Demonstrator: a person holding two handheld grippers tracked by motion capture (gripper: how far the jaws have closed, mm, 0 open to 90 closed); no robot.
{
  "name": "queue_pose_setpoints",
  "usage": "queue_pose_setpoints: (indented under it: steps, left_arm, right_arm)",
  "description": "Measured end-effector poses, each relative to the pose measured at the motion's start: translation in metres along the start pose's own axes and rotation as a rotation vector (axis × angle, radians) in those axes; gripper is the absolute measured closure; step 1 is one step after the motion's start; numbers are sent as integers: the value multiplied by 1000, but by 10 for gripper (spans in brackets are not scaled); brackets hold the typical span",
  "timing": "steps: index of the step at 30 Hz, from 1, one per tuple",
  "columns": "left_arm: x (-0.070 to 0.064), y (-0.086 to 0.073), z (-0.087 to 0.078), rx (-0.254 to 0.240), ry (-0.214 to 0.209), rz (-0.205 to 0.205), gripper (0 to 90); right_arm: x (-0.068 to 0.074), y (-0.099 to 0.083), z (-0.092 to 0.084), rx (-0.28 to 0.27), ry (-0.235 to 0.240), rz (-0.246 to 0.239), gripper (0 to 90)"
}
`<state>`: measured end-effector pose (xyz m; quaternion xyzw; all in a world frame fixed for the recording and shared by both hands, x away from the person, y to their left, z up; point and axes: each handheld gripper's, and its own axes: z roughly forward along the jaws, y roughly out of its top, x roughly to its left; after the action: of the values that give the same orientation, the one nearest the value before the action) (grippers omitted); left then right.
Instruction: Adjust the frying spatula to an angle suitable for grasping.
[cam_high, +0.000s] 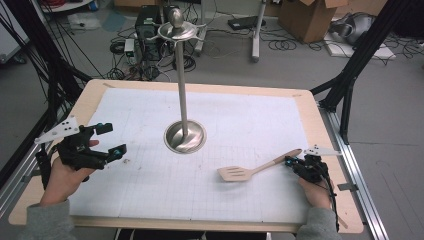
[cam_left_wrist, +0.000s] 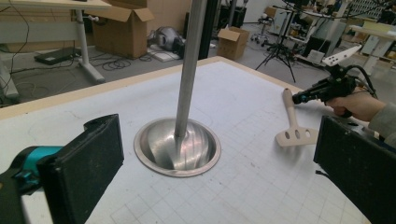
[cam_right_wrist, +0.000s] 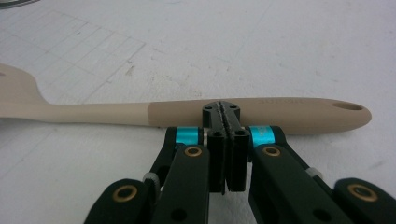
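Presently the wooden spatula (cam_high: 252, 170) lies flat on the worktop (cam_high: 200, 90) near its right edge, handle end just before the right gripper (cam_right_wrist: 223, 109), whose jaws are pressed together on nothing. The left gripper (cam_high: 111, 140) (jaws wide apart) hovers by the left edge. A metal stand (cam_high: 184, 136) occupies mid-worktop.

Light: even, bright, from overhead; no hard shadows on white mat (cam_high: 240, 165).
Glare: soft sheen on steel stand base (cam_high: 185, 136) and its pole; base mirrors the pole in left gripper view.
Shadows: faint, short, under wooden spatula (cam_high: 257, 169).
Blur: high view soft, low-res. Left gripper's near pads (cam_left_wrist: 81, 168) out of focus.
Sharpness: right gripper (cam_right_wrist: 225, 112) view crisp up close; far mat hazy.
Distortion: mild wide-angle bend at edges.
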<state>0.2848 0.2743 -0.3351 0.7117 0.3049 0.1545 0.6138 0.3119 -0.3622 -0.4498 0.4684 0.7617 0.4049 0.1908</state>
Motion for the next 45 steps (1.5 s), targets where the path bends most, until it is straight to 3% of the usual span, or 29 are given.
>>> queue_pose_setpoints:
  steps: [10, 31, 45]
  left_arm:
    - [-1, -2, -6, 4, 13, 0, 20]
    - [-4, -8, -23, -1, 47, -13, 20]
    - [-6, -14, -41, -6, 93, -29, 20]
  right_arm:
    - [1, 7, 9, 3, -21, -14, 898]
    - [0, 26, 33, 5, -19, -30, 898]
    - [4, 41, 53, 10, -6, -40, 898]
